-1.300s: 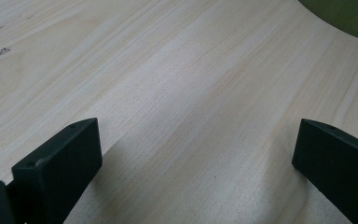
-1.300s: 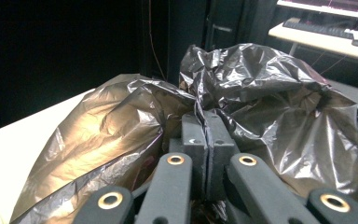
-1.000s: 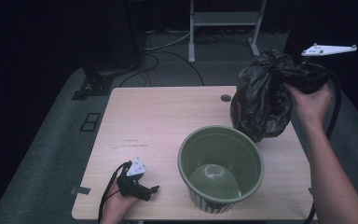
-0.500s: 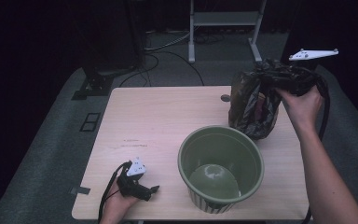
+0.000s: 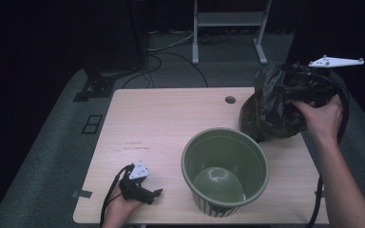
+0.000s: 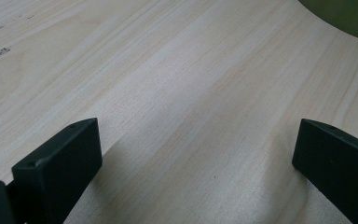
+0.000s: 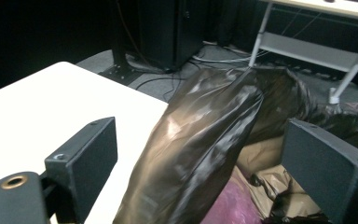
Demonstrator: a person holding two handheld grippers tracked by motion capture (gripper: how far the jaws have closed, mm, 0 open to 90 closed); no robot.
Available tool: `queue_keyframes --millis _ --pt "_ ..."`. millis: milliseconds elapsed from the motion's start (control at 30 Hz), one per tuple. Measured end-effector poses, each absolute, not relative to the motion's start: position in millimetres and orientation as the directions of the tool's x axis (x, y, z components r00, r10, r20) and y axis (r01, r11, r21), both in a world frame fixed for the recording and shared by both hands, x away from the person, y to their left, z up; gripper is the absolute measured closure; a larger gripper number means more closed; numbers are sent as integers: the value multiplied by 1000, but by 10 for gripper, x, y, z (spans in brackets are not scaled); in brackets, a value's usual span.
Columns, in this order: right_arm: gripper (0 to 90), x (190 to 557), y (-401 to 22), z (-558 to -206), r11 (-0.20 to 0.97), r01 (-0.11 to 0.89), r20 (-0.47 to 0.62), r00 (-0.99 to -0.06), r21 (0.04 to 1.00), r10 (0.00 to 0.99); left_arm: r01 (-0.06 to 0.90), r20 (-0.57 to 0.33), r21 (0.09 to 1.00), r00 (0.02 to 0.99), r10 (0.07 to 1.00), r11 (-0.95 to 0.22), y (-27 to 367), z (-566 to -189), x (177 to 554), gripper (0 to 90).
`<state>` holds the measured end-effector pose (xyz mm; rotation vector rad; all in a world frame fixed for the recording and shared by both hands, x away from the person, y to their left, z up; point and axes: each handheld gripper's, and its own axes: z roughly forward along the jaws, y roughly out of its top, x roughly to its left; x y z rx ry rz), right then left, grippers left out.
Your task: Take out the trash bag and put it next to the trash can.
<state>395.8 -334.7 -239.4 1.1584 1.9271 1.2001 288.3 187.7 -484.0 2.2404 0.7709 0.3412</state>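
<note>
A crumpled black plastic bag [image 5: 271,111] sits at the far right corner of the wooden table [image 5: 171,118]. My right gripper [image 5: 285,92] is at the bag's top. Its jaws have just been opening and stand wide. A fold of the bag [image 7: 200,149] lies loose between them, clear of both pads, with pink and brown contents [image 7: 233,200] showing inside. A green ribbed pot [image 5: 261,156] stands near the front, right of centre. My left gripper [image 5: 155,196] rests low on the table at the front left, open with bare wood between its jaws [image 6: 196,158].
The pot's edge [image 6: 345,16] shows in the top right corner of the left gripper view. A round cable hole [image 5: 230,100] sits near the table's far edge. Beyond the table stand a white shelf frame [image 5: 230,19] and a black cabinet [image 5: 114,47], with cables on the floor.
The right hand has come down with the bag, which now rests slumped on the table. The right jaws have let go of the bag. The left hand has kept still.
</note>
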Motion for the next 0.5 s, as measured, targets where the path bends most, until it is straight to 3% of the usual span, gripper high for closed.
queue_keyframes --millis 500 --pt "100 3510 -3445 -2644 214 364 -30 -451 906 892 427 12 716 783 621 -552 1875 -4841 2880 0"
